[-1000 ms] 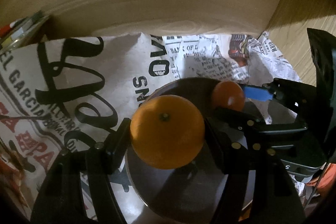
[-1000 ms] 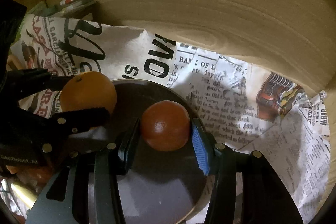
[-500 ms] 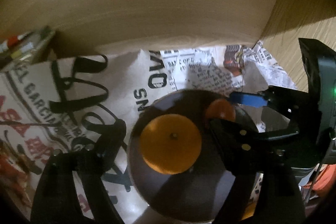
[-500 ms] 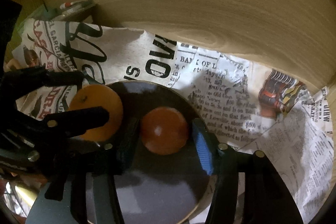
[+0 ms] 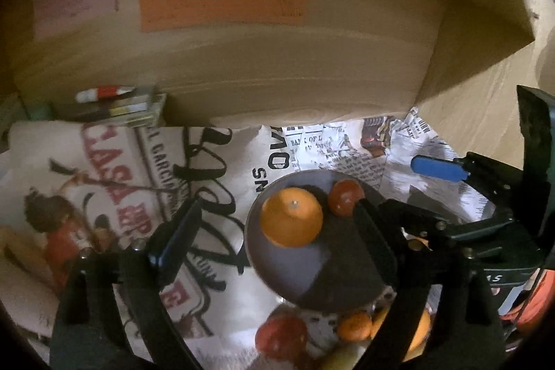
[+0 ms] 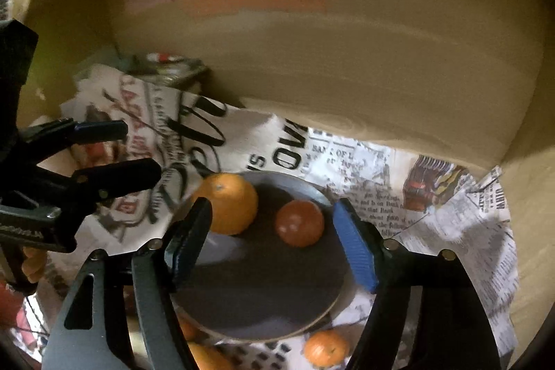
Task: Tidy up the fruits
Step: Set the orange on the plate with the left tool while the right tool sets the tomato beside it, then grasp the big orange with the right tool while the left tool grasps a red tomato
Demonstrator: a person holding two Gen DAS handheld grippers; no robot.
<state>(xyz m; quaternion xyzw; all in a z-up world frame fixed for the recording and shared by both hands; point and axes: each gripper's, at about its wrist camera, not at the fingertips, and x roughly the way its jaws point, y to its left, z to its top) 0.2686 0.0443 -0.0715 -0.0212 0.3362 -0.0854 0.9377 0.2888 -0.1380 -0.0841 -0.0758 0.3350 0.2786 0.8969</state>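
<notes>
A large orange [image 5: 291, 217] [image 6: 230, 205] and a smaller reddish-orange fruit [image 5: 346, 201] [image 6: 300, 223] lie side by side on a dark grey plate [image 5: 312, 280] [image 6: 263, 293]. My left gripper [image 5: 274, 245] is open and empty, raised back from the orange. My right gripper [image 6: 274, 248] is open and empty, above the plate, behind the small fruit. Each gripper shows in the other view: the right [image 5: 409, 182] and the left [image 6: 138, 151].
Printed newspaper [image 5: 104, 196] [image 6: 451, 224] covers the surface under the plate. More fruits [image 5: 282, 332] [image 6: 326, 347] lie below the plate's near edge. A wooden wall [image 5: 277, 65] with coloured paper notes [image 5: 222, 2] stands behind. Small items [image 5: 114, 110] sit at the back left.
Both grippers opened, let go of their fruits onto the plate, and drew back and up. The orange and the small fruit now rest free on the plate.
</notes>
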